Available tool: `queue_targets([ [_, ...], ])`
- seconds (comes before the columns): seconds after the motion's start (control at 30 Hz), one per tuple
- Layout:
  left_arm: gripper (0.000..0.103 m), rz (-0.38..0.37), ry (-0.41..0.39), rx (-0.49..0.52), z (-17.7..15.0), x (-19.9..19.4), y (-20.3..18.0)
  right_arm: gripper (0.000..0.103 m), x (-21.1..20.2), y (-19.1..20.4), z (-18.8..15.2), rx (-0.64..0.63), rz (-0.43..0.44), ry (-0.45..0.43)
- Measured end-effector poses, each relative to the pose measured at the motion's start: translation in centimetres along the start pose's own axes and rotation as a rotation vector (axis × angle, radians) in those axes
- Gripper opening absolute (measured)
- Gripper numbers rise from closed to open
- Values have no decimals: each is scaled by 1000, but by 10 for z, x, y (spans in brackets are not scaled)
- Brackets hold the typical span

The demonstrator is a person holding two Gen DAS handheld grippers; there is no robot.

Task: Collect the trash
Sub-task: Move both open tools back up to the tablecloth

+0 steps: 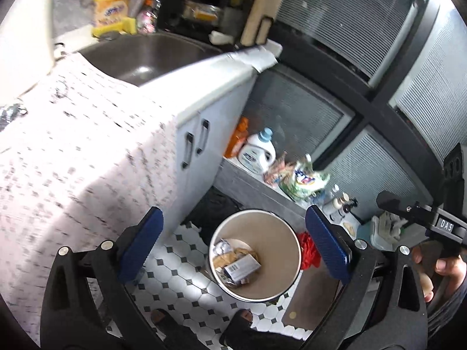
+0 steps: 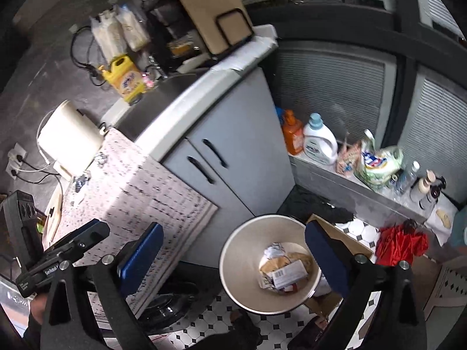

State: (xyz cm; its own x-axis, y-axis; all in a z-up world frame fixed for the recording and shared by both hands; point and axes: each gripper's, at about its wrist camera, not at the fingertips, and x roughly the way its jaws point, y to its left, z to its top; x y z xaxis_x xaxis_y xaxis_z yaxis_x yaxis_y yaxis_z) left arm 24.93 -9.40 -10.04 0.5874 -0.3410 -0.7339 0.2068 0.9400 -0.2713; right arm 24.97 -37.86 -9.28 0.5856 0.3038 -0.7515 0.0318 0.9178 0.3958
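Both grippers are hovering above the floor with jaws spread wide and holding nothing: the left gripper [image 1: 239,242] and the right gripper [image 2: 233,256]. Below them, the round bin [image 2: 233,265] is sitting beside the cabinet [image 2: 233,151], holding crumpled trash [image 2: 284,271].

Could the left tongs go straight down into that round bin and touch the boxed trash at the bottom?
Probably yes. The left tongs hang open, empty, above the bin, whose mouth has no lid. The small box lies on top of the crumpled paper, and nothing sits between it and the tongs.
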Motion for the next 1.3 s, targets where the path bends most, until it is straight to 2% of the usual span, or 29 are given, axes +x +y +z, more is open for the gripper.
queue_targets([
  [0.17, 97, 33, -31, -7, 10, -27, 23, 95, 2, 39, 10, -31, 28, -8],
  [0.33, 97, 69, -56, -59, 11, -46, 57, 95, 11, 77, 14, -72, 63, -10],
  [0.73, 97, 162, -130, -199, -1, -96, 159, 95, 57, 177, 15, -172, 151, 44],
  [0.93, 97, 191, -160, -254, -1, -112, 210, 95, 82, 230, 15, -217, 185, 53],
  [1.17, 97, 212, -196, -286, 5, -123, 259, 95, 111, 276, 16, -229, 210, 50],
  [1.3, 95, 207, -213, -339, 11, -126, 288, 95, 127, 297, 17, -228, 223, 50],
])
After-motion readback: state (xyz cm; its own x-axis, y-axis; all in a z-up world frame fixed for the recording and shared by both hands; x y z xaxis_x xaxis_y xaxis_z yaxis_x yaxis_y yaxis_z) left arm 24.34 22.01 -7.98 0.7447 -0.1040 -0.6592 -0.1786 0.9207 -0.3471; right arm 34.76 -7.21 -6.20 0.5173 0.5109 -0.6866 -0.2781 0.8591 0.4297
